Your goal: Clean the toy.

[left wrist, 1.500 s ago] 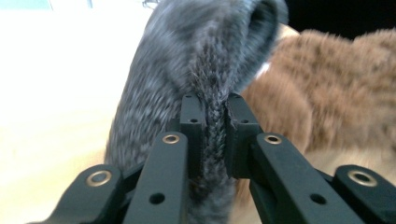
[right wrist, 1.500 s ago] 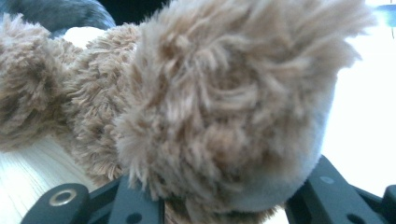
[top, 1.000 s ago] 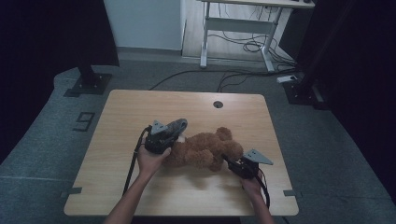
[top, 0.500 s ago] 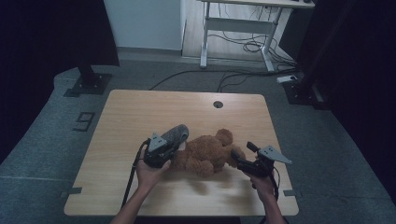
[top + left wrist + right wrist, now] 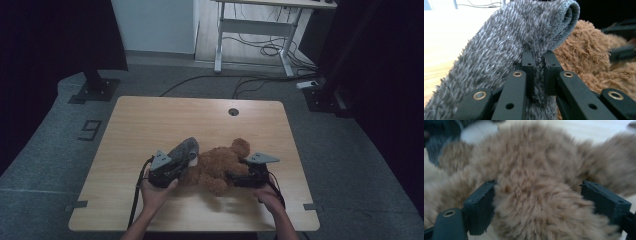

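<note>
Jaws of the left gripper [image 5: 537,67] pinch a grey sock [image 5: 506,50] beside the teddy bear [image 5: 220,165]; the right gripper [image 5: 549,205] has just been opening, jaws wide around the bear's fur. Dressing step; next probably grip the bear firmly.

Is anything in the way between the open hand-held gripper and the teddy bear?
Nothing visible. The right hand-held gripper has its jaws wide around the teddy bear, fur directly between them. The left hand-held gripper pinches the grey fuzzy sock beside the bear.
</note>
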{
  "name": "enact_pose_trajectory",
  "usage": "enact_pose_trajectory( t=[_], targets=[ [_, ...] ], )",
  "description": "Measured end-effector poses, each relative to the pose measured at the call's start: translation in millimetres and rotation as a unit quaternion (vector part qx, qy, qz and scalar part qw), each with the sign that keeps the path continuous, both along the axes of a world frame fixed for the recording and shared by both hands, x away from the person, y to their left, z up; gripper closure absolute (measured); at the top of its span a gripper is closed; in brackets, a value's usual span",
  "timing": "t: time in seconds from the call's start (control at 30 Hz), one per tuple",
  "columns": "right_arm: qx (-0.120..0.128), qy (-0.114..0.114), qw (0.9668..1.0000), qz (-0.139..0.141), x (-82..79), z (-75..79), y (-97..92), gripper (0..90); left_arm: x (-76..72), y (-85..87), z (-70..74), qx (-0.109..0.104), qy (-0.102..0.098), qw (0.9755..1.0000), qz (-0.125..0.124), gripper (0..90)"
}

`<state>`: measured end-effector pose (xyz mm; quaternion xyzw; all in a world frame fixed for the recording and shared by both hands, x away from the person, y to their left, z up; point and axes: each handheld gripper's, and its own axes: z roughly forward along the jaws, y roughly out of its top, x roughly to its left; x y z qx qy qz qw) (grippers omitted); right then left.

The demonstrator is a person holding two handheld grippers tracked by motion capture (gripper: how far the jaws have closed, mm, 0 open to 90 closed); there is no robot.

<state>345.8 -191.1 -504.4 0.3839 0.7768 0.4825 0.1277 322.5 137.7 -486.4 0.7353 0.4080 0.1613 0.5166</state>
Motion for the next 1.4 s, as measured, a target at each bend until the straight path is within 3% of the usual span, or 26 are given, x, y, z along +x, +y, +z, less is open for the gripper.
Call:
enact_pose_trajectory(
  t=[0.13,0.27,0.47,0.6,0.7,0.8,0.93,1.07,1.1,1.23,1.4],
  targets=[
    [0.011,0.000,0.9999,0.011,-4.9,-13.6,0.2,30.1,-4.4,0.4,-3.5,-0.004,-0.002,1.0000,-0.001,81.6],
    [-0.014,-0.010,0.9997,0.016,-11.2,-15.7,1.7,45.0,-9.2,-0.6,-5.5,-0.015,-0.001,0.9999,-0.002,81.6],
    [-0.016,-0.017,0.9997,0.010,-20.5,-23.4,-2.0,52.0,-22.2,6.6,5.9,-0.017,-0.007,0.9998,0.002,80.8],
    [-0.015,-0.024,0.9996,0.002,-24.8,-29.6,-3.5,53.6,-17.6,31.8,19.6,-0.030,-0.015,0.9986,0.041,80.4],
    [-0.021,-0.033,0.9992,-0.005,-26.1,-30.6,-1.7,54.1,-4.1,54.1,22.3,-0.030,0.004,0.9970,0.071,80.1],
    [-0.023,-0.038,0.9989,-0.013,-24.4,-31.6,0.4,54.5,13.2,59.4,12.1,-0.020,0.038,0.9964,0.073,80.0],
    [-0.024,-0.044,0.9984,-0.027,-18.9,-32.6,6.6,55.0,38.1,36.8,1.4,-0.018,0.067,0.9969,0.039,79.7],
    [-0.026,-0.049,0.9976,-0.041,-16.6,-32.9,10.7,55.6,53.3,12.4,-0.7,0.017,0.061,0.9966,0.053,79.9],
    [-0.024,-0.049,0.9976,-0.043,-16.5,-33.4,9.6,55.6,54.9,11.3,-1.3,0.025,0.061,0.9964,0.054,79.9],
    [-0.020,-0.049,0.9977,-0.042,-17.8,-34.7,8.1,55.7,51.8,20.8,-6.2,0.025,0.079,0.9950,0.056,80.1],
    [-0.025,-0.050,0.9975,-0.043,-19.8,-35.0,9.4,55.8,41.9,37.4,-11.0,0.052,0.110,0.9905,0.064,80.3]
  ],
)
